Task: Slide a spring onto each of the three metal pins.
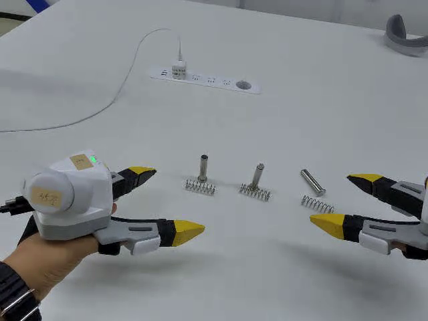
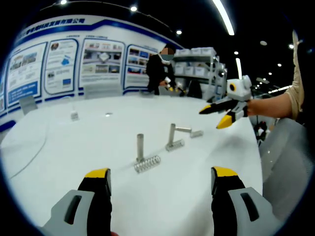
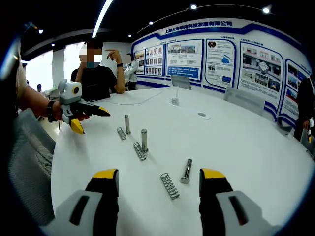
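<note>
Centrally on the smooth white table stand three cylindrical steel pins: the left pin and middle pin upright, the right pin lying flat. A coiled wire spring lies beside each. The left gripper and right gripper flank them, yellow-tipped jaws spread, empty. Far behind lies a power strip.

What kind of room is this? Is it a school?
Likely a company showroom or lab, not a school: poster boards line the curved wall, shelves hold boxes, and there's a big white table.
</note>
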The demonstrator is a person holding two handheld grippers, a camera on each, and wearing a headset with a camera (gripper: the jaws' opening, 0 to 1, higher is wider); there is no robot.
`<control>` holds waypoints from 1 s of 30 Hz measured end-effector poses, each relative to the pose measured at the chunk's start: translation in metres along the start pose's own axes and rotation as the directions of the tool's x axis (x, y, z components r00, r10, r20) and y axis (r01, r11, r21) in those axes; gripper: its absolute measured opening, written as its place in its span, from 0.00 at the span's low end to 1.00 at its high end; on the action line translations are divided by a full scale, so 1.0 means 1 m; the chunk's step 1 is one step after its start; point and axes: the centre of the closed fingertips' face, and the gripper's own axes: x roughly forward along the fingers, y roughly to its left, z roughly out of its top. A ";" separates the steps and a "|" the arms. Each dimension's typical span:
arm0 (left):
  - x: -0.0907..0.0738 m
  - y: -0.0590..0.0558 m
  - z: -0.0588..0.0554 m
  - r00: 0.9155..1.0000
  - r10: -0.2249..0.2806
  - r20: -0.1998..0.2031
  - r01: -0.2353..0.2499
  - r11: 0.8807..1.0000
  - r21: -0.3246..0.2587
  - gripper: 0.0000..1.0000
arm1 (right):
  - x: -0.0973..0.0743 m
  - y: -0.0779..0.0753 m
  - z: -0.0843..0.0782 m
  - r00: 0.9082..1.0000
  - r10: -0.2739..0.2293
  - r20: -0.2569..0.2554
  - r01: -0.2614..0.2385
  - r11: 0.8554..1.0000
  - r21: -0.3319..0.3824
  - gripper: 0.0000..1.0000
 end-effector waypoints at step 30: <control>0.000 0.000 0.000 1.000 0.002 0.000 -0.002 1.000 -0.008 0.83 | 0.008 -0.025 0.022 0.999 -0.032 -0.021 0.031 0.999 -0.042 0.62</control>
